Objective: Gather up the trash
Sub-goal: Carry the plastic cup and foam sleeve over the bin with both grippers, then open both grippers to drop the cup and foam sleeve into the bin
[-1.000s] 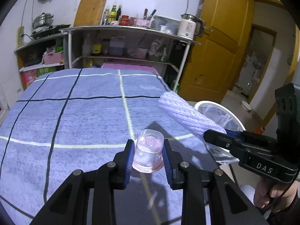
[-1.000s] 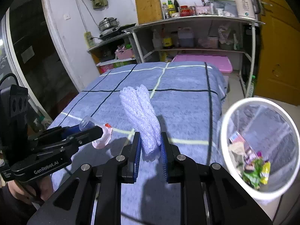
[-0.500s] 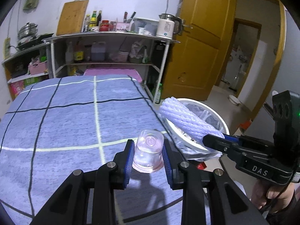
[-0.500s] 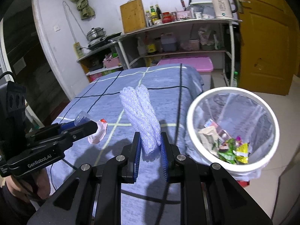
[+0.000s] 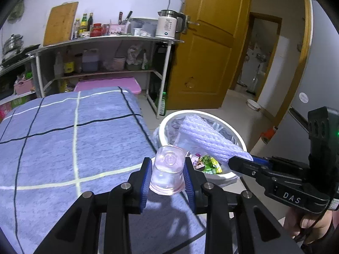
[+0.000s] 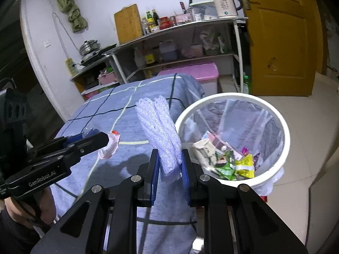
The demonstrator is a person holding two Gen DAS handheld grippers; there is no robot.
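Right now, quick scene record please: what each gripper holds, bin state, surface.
left gripper: shut on clear plastic cup, held bottom-up
right gripper: shut on white foam net sleeve
trash bin: white rim, clear liner, on the floor beside the table; holds wrappers
surface: table under blue checked cloth
release status: neither item in the bin yet

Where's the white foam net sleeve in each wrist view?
Left wrist: white foam net sleeve at right of centre, over the white round trash bin, held by the right tool.
Right wrist: sleeve at centre, clamped upright in that tool, bin to its right.
Shared landmark: white electric kettle on the shelf.
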